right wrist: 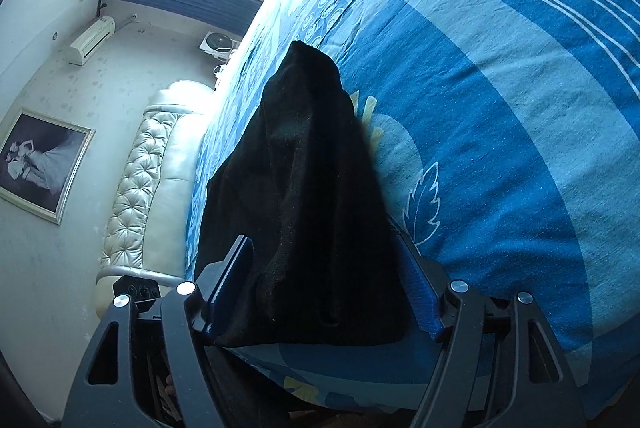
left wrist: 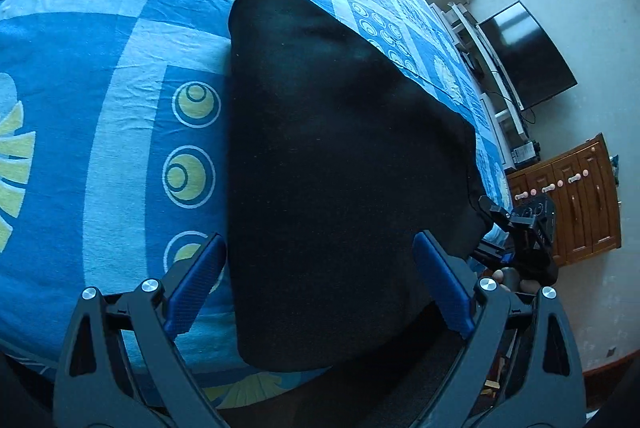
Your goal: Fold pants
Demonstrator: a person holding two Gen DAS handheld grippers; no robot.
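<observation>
**Pants at near bed edge, both grippers open astride them**

Left gripper (left wrist: 320, 284): fingers apart, straddling the near end of the black pants (left wrist: 340, 147), which lie on the blue bedsheet (left wrist: 120, 107). Right gripper (right wrist: 326, 288): fingers apart around bunched cloth, not clamped. Judged step: setting the grasp before a fold. Next: close both on the near edge, lift evenly.

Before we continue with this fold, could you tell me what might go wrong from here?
1. The black pants reach the near edge of the bed, so part could slide off.
2. The left tool is wide open around the cloth; closing may catch one layer only.
3. The right tool straddles a bunched, creased corner in its own view, so the fold may set wrinkled. Whether it grips is unclear.
</observation>
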